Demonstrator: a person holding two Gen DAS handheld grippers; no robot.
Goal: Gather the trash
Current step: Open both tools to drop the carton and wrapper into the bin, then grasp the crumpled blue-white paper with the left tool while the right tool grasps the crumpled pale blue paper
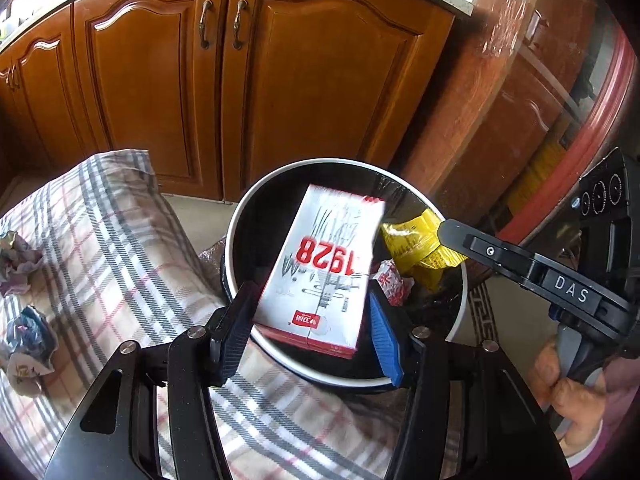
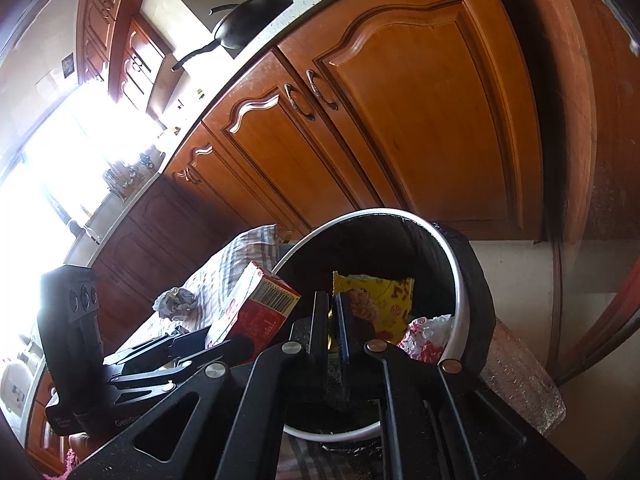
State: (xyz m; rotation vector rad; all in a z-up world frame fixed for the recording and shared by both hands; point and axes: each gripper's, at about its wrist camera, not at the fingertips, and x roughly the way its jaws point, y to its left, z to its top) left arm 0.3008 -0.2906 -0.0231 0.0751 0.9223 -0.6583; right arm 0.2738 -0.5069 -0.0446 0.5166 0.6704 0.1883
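Bin (image 1: 460, 300): round, white rim, black liner inside; it stands beside the plaid-covered desk (image 1: 120, 240), in front of the wooden cabinet doors (image 1: 280, 80).
White carton (image 1: 320, 268): white and red box printed "1928" in red, tilted, one end over the bin's mouth; in the right wrist view (image 2: 256, 308) its red side panel faces the camera.
Left gripper (image 1: 310, 328): jaws half spread, one black pad and one blue pad on either side of the carton's near end; the black pad lies against the carton's left edge, a narrow gap shows at the blue pad; whether the pads press on it cannot be told. In the right wrist view (image 2: 192, 344) it reaches in from the left, under the carton.
Yellow wrapper (image 1: 416, 248): crinkled yellow packet over the bin's far side; in the right wrist view (image 2: 380, 304) it stands up just beyond the fingertips.
Right gripper (image 2: 332, 320): jaws nearly together, a thin slot between them with yellow showing in it; its tip meets the wrapper's edge in the left wrist view (image 1: 444, 232); grip on the wrapper cannot be told.
Red-and-white wrapper (image 1: 390, 284): crumpled, lying inside the bin beside the yellow one.
Crumpled papers (image 1: 18, 260): two wads on the desk's plaid cloth, well apart from the bin.
Hand (image 1: 560, 380): fingers closed round the right gripper's handle, lower right corner.
Frying pan (image 2: 248, 24): black, on the counter above the cabinets.
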